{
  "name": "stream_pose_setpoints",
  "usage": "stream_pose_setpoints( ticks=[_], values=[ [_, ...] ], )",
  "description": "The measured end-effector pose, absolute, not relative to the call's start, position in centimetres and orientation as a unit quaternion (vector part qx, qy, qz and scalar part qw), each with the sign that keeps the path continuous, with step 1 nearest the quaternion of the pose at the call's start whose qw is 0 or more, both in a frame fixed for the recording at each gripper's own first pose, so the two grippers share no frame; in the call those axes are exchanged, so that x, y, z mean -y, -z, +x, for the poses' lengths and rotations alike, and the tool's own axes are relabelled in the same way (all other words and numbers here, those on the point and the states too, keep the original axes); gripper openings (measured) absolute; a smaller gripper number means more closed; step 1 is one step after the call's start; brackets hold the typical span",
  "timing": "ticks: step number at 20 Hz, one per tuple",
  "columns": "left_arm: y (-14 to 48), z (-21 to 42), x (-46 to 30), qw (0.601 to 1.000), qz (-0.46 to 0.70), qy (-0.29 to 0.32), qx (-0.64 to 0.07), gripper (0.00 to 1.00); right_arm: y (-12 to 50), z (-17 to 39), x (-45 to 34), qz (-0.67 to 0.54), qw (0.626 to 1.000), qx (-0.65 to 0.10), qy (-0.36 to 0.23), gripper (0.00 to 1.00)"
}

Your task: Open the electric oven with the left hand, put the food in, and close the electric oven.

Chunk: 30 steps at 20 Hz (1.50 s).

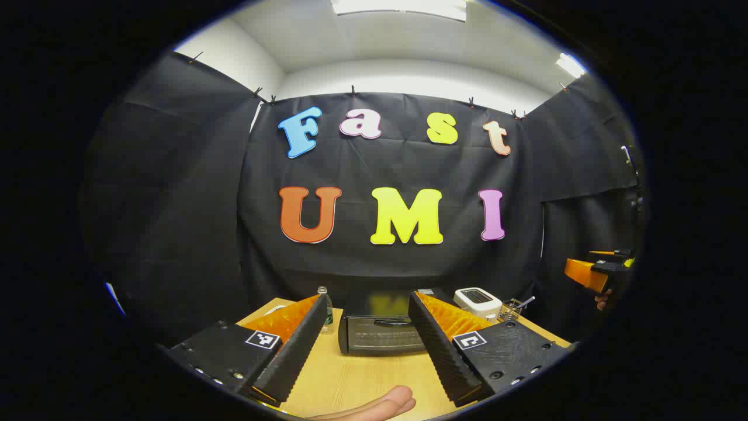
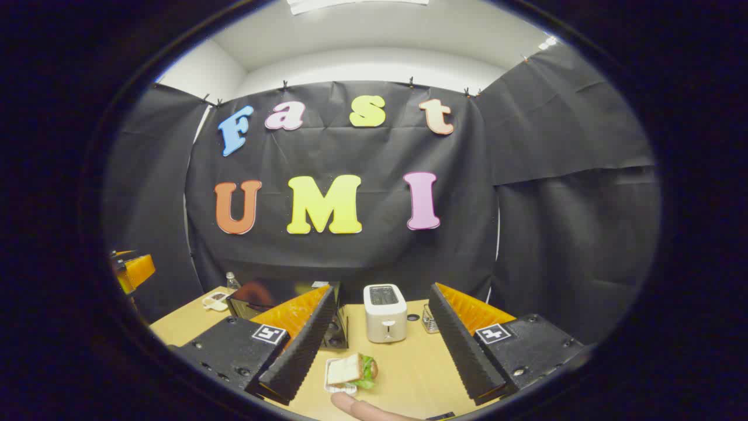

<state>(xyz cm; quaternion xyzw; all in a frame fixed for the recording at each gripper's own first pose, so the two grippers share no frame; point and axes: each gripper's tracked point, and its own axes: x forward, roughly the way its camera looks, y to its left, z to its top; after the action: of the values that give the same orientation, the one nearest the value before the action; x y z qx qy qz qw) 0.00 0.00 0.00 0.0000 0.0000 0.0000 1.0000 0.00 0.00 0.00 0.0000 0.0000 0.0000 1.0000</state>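
Observation:
The black electric oven (image 1: 377,333) stands on the wooden table (image 1: 350,380) with its door closed and the handle (image 1: 392,321) across the top of the door. My left gripper (image 1: 367,304) is open and held in the air short of the oven, the oven framed between its fingers. The food, a sandwich on a small white tray (image 2: 350,371), lies on the table in front of the oven's right end (image 2: 257,297). My right gripper (image 2: 383,295) is open above and behind the sandwich, touching nothing. It also shows far off as the right gripper (image 1: 596,272).
A white toaster (image 2: 384,320) stands right of the oven, with a small wire rack (image 2: 429,318) beside it. A water bottle (image 1: 323,307) and a small dish (image 2: 215,301) sit left of the oven. A fingertip (image 1: 380,405) shows at the bottom edge.

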Motion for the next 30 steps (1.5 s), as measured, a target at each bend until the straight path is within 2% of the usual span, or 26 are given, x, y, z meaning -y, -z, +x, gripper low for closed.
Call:
stream_pose_setpoints(
  ticks=[1,2,3,8,9,11,12,18,19,20,23,24,30],
  values=[
    [0.2,0.2,0.0,1.0,0.009,-0.003,-0.003,0.92,-0.1,0.3,0.6,-0.008,1.0,0.004,0.009,1.0],
    [0.5,0.3,0.0,1.0,0.014,-0.007,-0.005,0.92,0.1,0.4,1.0,-0.015,1.0,0.008,0.015,0.94],
    [0.6,0.6,0.0,1.0,0.014,-0.009,-0.008,0.92,0.1,0.6,1.2,-0.018,1.0,0.012,0.018,1.0],
    [0.8,1.5,0.9,1.0,-0.021,0.008,-0.012,0.92,-0.3,1.2,2.5,-0.028,0.999,0.027,0.031,1.0],
    [0.5,1.6,1.0,1.0,-0.025,0.011,-0.006,0.92,-0.5,1.3,2.6,-0.028,0.999,0.029,0.032,0.94],
    [0.0,2.0,0.8,1.0,-0.026,0.012,0.002,0.92,-0.5,1.4,2.8,-0.028,0.999,0.031,0.031,0.94],
    [0.1,2.2,0.7,1.0,-0.027,0.011,0.001,0.92,-0.6,1.4,3.1,-0.027,0.999,0.034,0.032,1.0],
    [0.2,5.2,0.9,1.0,-0.006,0.006,0.0,0.92,-1.6,2.1,2.6,0.007,0.999,0.039,0.019,1.0],
    [0.7,6.0,1.0,1.0,0.0,0.005,-0.005,0.92,-1.9,2.2,2.4,0.011,0.999,0.042,0.014,1.0],
    [1.4,6.9,1.2,1.0,0.005,0.006,-0.012,0.92,-2.0,2.4,2.2,0.01,0.999,0.046,0.013,0.94],
    [4.1,10.0,2.4,0.999,0.016,0.014,-0.043,0.92,-2.3,2.8,2.3,0.008,0.999,0.052,0.011,0.94],
    [5.0,11.1,2.7,0.998,0.017,0.015,-0.054,0.92,-2.1,2.9,2.3,0.008,0.999,0.053,0.011,1.0],
    [10.6,18.1,5.0,0.993,0.025,0.014,-0.117,0.93,-1.7,3.2,2.1,0.007,0.999,0.043,-0.005,1.0]
  ],
)
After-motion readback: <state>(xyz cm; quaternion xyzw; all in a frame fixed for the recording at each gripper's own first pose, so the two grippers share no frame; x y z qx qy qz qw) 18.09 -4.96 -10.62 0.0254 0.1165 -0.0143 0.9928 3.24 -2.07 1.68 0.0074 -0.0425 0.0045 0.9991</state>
